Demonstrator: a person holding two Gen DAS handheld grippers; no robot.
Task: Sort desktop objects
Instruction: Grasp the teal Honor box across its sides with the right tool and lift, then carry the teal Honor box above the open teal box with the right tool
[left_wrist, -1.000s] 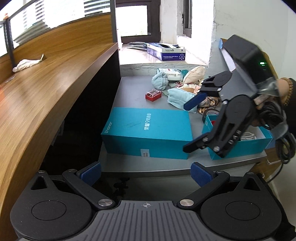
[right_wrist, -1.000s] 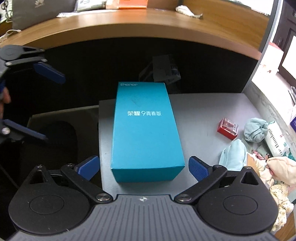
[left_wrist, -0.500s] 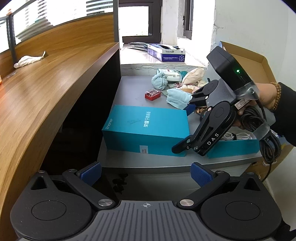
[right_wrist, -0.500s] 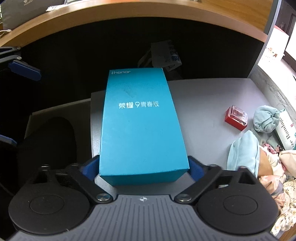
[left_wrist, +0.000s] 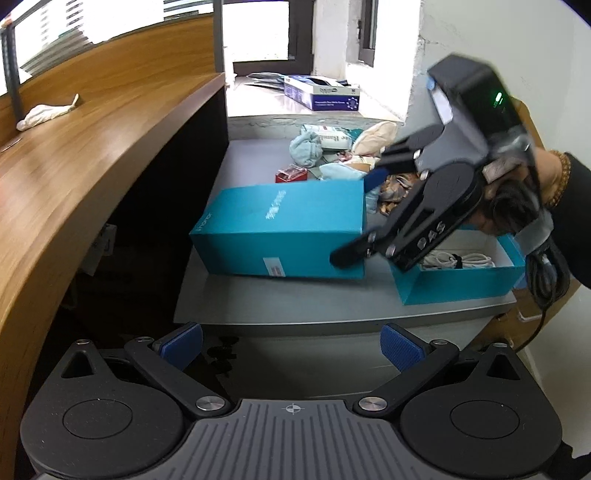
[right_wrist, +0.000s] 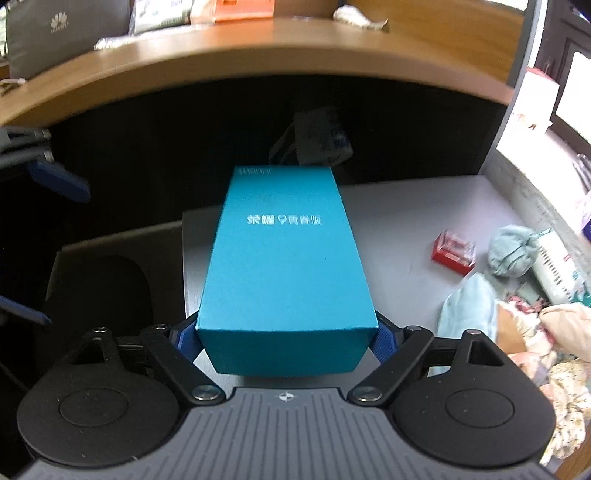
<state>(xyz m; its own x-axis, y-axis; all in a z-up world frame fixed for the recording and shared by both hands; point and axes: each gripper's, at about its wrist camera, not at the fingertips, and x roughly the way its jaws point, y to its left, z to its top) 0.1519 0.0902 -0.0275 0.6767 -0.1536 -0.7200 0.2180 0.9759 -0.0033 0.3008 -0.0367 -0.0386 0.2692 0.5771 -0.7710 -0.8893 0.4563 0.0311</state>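
A teal phone-box lid (left_wrist: 284, 229) (right_wrist: 288, 266) is tilted, its right end lifted off the grey desk (left_wrist: 332, 306). My right gripper (right_wrist: 286, 341) is shut on that end, one blue pad on each side; it shows in the left wrist view (left_wrist: 360, 218) too. The open teal box base (left_wrist: 461, 269) with a white cable inside sits to the right. My left gripper (left_wrist: 291, 347) is open and empty, in front of the desk's near edge.
A small red box (left_wrist: 291, 173) (right_wrist: 454, 253), light-blue cloths (right_wrist: 511, 251) and a pile of fabric (left_wrist: 369, 147) lie at the desk's far end. A curved wooden counter (left_wrist: 92, 155) rises on the left. A blue carton (left_wrist: 321, 94) sits on the windowsill.
My right gripper moved onto the teal lid's end, closed on it and raised that end off the desk. My left gripper stayed open and drew back slightly.
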